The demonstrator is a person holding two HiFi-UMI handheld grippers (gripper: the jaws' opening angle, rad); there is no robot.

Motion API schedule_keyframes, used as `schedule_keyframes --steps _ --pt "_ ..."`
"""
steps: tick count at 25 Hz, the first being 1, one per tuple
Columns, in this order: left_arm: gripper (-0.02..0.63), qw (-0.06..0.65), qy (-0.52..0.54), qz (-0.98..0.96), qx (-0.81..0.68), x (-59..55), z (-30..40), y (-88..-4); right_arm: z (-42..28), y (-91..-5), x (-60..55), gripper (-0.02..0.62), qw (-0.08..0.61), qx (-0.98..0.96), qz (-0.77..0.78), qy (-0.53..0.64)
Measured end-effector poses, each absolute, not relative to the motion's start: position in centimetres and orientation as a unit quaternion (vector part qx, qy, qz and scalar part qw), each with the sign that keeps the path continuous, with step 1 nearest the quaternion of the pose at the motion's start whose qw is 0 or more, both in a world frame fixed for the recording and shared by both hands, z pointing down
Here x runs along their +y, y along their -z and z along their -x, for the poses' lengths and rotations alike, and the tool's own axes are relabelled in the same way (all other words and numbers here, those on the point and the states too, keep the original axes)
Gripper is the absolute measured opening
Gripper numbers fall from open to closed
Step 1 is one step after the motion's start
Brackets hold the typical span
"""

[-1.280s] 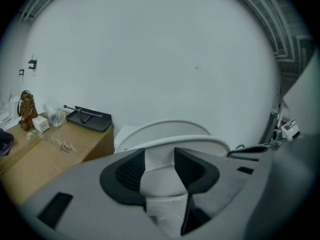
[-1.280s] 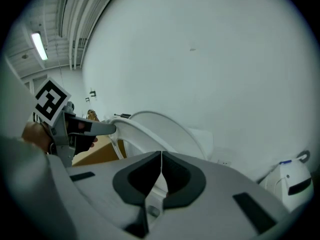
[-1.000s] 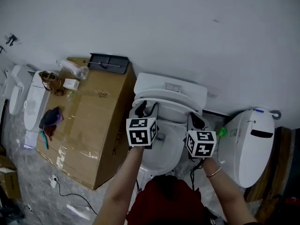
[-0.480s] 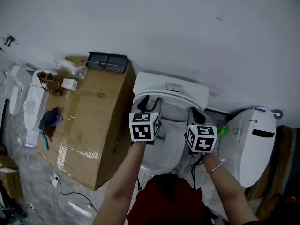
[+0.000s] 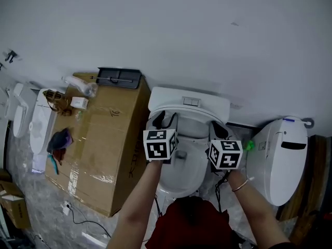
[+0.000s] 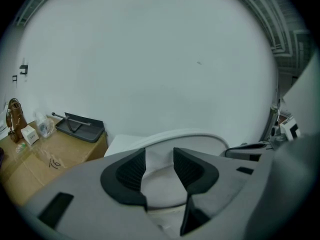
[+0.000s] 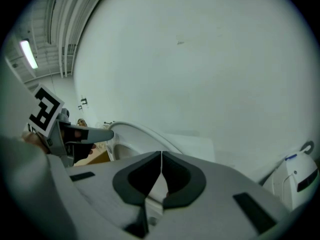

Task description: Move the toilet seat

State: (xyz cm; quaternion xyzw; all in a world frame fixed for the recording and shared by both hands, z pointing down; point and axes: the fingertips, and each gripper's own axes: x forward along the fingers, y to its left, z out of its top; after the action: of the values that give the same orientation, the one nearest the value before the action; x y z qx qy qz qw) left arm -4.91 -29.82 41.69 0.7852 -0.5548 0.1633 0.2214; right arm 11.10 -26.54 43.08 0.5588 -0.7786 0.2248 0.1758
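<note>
— Once the cardboard box (image 5: 98, 139) at the far left is passed, what is met first?
— The left gripper (image 5: 164, 119), set at the left rim of the toilet seat (image 5: 193, 122). Its jaws are spread and have just been drawn in slightly, and the rim is seen between them.
— And the seat itself?
— It is seen on the middle toilet, raised off the bowl.
— Further right?
— The right gripper (image 5: 218, 131) is clenched on nothing beside the seat's right rim. A second toilet (image 5: 282, 157) is seen beyond it.
</note>
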Motion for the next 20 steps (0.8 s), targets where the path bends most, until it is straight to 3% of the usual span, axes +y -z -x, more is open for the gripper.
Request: schedule_keyframes --steps 13,20 --pt "0.063 0.168 -0.146 -0.782 -0.583 -22.0 7.5 -37.8 -7.9 -37.9 -21.2 0.017 0.125 -0.830 -0.505 -0.203" --pt "0.040 0.168 -0.122 -0.770 -0.604 -17.0 9.2 -36.4 -6.4 -36.5 -17.4 0.017 0.131 -0.842 -0.489 -0.183"
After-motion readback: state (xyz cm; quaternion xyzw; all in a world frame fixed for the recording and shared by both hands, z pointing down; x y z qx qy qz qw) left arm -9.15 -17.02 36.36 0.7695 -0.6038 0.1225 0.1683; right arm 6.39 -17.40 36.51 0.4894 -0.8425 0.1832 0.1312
